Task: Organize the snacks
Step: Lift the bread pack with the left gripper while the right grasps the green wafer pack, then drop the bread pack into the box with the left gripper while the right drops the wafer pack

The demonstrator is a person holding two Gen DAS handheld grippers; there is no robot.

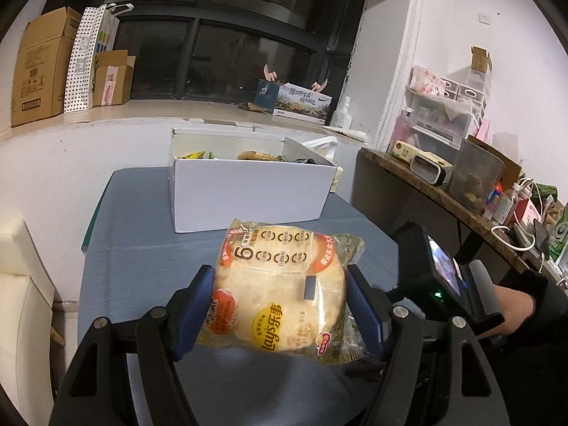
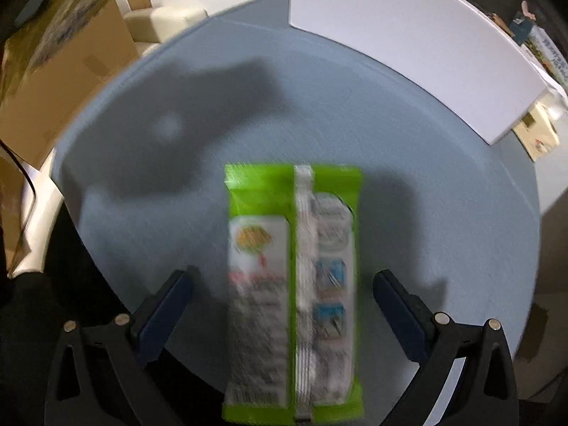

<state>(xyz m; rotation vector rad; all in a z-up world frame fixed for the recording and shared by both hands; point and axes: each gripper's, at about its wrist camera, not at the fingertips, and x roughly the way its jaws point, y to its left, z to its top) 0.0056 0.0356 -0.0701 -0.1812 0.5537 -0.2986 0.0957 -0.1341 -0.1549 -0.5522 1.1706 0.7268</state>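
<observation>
Left wrist: our left gripper point(image 1: 280, 307) clamps the Lay's pastry pack point(image 1: 280, 291) across its sides, white box point(image 1: 248, 191) at 12 o'clock. Soft, light, crushable; we'd squeeze gently.

Right wrist: right gripper point(image 2: 284, 314) gapes, nothing pinched, over the green packet point(image 2: 291, 284) lying on the table point(image 2: 426, 163), box at 1 o'clock. Slick film; we'd grip the long edges.

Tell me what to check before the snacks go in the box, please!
1. Left tool gripping the cracker pack: ok, pads press both sides.
2. Box open on top: ok, snacks already show inside.
3. Way from the cracker pack to the box clear: ok, only bare blue table lies between.
4. Right tool around the green pack: ok, a finger on each side.
5. Right tool gripping the green pack: not ok, its pads stand apart from it.
6. Green pack flat on the table: cannot tell, the picture is blurred.
</observation>
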